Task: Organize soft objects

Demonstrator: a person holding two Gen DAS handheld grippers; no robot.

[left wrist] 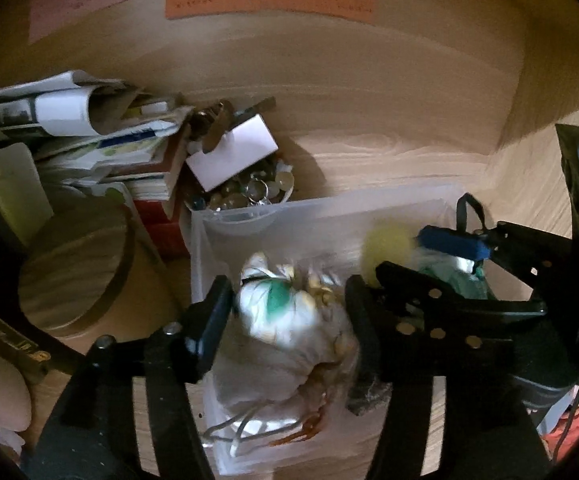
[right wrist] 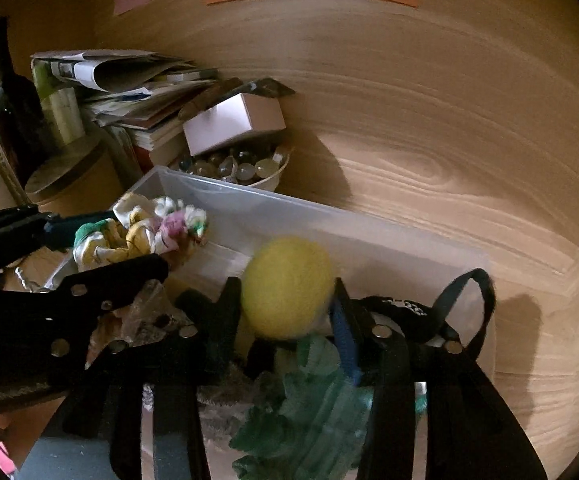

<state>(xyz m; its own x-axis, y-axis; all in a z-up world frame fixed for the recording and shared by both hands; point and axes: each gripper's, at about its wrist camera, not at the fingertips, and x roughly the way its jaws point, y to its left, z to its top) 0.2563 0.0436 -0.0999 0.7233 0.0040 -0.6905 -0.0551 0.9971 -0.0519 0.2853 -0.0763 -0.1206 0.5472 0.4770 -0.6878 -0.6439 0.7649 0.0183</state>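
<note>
Both tongs grip: left tongs (left wrist: 285, 320) blurred cloth bundle (left wrist: 289, 320), right tongs (right wrist: 287, 300) seemingly yellow ball (right wrist: 287, 286)

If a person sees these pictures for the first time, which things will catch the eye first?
Probably the yellow ball, bright between the fingers of the right gripper above the clear plastic box. Next, the white patterned cloth gripped by the left gripper over the same box. Behind the box stands a bowl of glass marbles.

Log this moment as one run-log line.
left hand-held gripper: shut on white bundle | right hand-held gripper: shut on yellow ball | both over clear bin
</note>
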